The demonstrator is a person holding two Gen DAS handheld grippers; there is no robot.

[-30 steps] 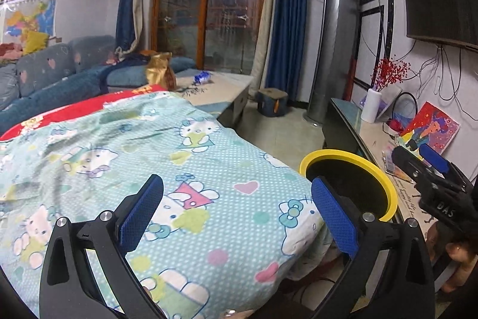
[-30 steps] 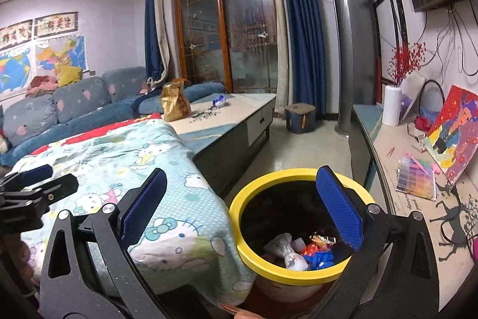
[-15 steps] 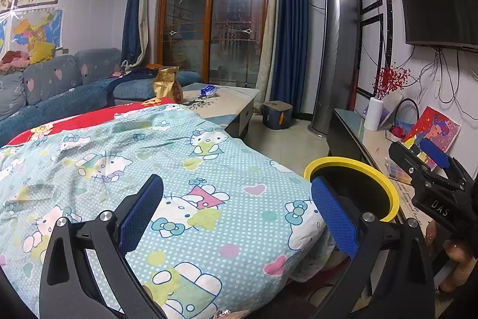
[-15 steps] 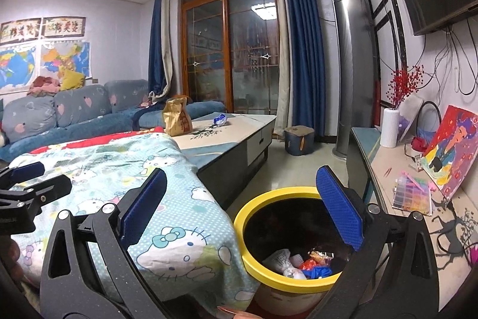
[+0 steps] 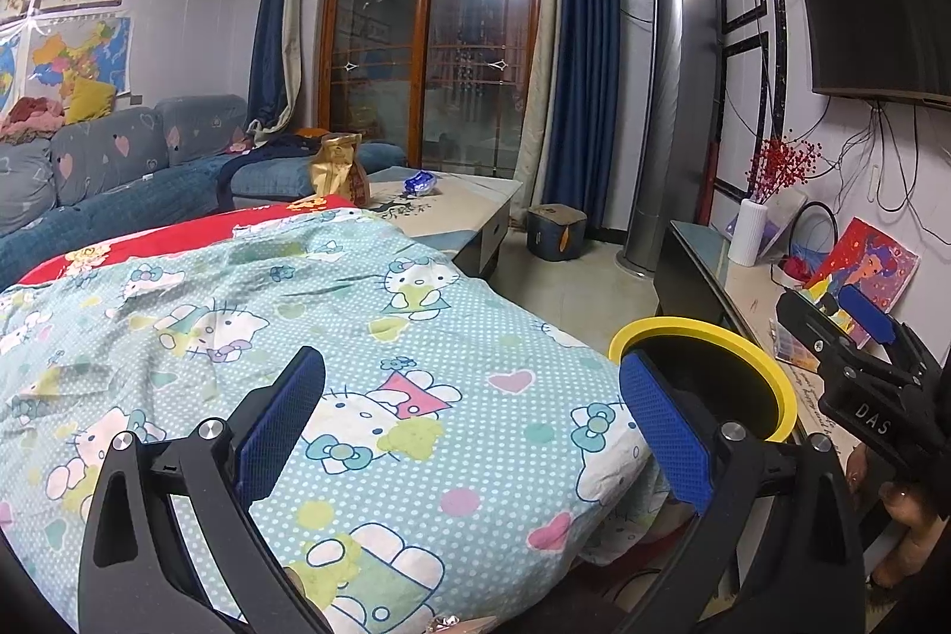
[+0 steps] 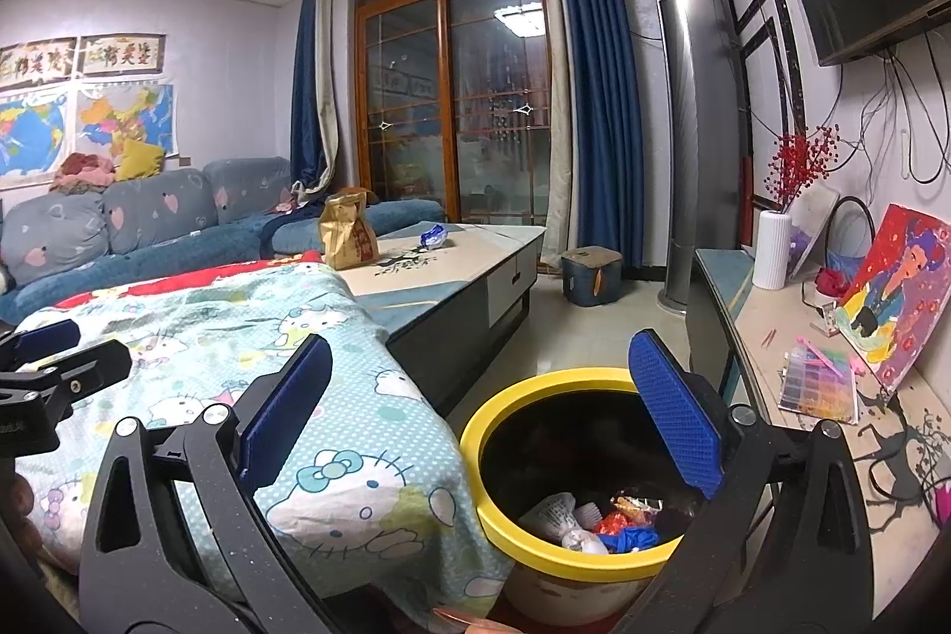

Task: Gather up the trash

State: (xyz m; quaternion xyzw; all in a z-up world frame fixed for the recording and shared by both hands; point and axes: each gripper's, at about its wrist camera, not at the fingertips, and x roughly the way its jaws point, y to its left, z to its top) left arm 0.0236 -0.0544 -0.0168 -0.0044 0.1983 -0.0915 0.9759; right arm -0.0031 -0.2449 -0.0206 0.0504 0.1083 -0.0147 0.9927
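A yellow-rimmed black trash bin [image 6: 511, 408] stands on the floor by the bed's corner; it also shows in the left wrist view [image 5: 767, 366]. It holds crumpled wrappers and paper [image 6: 600, 521]. My right gripper [image 6: 475, 420] is open and empty above the bin and the bed edge. My left gripper [image 5: 469, 420] is open and empty over the Hello Kitty blanket [image 5: 297, 337]. A brown paper bag [image 6: 348, 230] and a blue wrapper [image 6: 433, 236] lie on the coffee table [image 6: 475, 254] farther off.
A blue sofa [image 6: 148, 230] runs along the left wall. A TV bench [image 6: 772, 337] on the right carries a white vase, a painting and a colourful box. A small stool [image 6: 591, 274] and a tall air conditioner [image 6: 692, 129] stand near the glass door.
Both grippers have risen and tilted up a little, so the room shows more level. The bin sits lower in both views. Both stay open and empty.
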